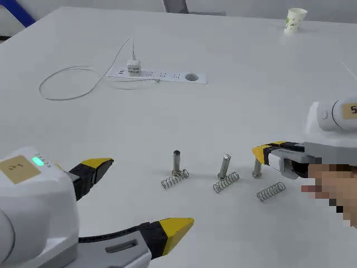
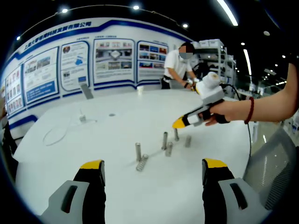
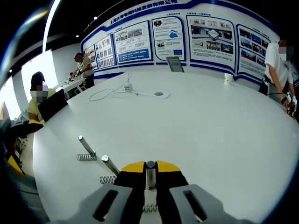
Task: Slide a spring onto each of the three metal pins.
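While the left gripper hung spread wide, the right gripper pinched the end pin; its spring lay just beside on the table, probably light and squashy, best taken gently mid-coil.

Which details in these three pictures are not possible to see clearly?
- Head view: upper part of the right pin, hidden behind the right tool.
- Right gripper view: most of the nearest spring, covered by that tool's jaws.
- Head view: print on the paper cup, too small to read.
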### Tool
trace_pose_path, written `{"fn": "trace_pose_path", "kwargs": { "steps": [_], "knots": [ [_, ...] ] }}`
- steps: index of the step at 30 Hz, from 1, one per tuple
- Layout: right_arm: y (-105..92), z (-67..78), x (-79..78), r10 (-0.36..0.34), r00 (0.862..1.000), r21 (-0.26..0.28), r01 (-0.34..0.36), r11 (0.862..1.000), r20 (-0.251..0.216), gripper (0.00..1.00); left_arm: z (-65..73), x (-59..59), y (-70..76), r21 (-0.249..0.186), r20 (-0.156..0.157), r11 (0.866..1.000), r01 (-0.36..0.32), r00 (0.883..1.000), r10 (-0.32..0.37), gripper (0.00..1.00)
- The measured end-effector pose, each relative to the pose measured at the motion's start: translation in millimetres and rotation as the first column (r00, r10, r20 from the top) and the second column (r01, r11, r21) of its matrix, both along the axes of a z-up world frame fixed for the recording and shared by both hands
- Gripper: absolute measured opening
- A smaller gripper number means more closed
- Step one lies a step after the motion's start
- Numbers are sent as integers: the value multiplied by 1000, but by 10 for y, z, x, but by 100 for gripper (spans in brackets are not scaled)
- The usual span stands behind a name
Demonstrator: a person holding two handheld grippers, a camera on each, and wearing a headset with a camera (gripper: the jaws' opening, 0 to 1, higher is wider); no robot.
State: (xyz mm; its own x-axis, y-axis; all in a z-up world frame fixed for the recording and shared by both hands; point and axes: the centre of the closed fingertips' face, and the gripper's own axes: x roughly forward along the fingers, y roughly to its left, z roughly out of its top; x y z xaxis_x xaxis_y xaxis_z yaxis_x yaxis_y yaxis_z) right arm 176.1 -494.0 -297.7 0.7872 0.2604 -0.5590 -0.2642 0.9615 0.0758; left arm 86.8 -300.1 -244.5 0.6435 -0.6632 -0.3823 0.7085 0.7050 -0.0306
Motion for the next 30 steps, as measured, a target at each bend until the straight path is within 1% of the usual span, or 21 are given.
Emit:
{"fn": "trace_pose_path", "kwargs": {
  "steps": [8, 12, 22, 30],
  "knots": [
    [-3, -5, -87, 23, 1000, -45, -23, 999, 1, 8, 21, -15, 25, -5, 3, 1000, -7, 1000, 7, 87],
    [-9, -8, -117, 25, 1000, -54, -25, 998, -3, 8, 21, -29, 35, -6, 4, 1000, -10, 1000, 10, 88],
    [-8, -16, -141, 17, 1000, -54, -17, 998, -5, 8, -2, -35, 76, -2, 0, 1000, -14, 1000, 14, 87],
    [-13, -20, -126, 2, 1000, -37, -3, 999, -14, 9, -14, -24, 96, 0, -6, 1000, -20, 1000, 20, 87]
  ]
}}
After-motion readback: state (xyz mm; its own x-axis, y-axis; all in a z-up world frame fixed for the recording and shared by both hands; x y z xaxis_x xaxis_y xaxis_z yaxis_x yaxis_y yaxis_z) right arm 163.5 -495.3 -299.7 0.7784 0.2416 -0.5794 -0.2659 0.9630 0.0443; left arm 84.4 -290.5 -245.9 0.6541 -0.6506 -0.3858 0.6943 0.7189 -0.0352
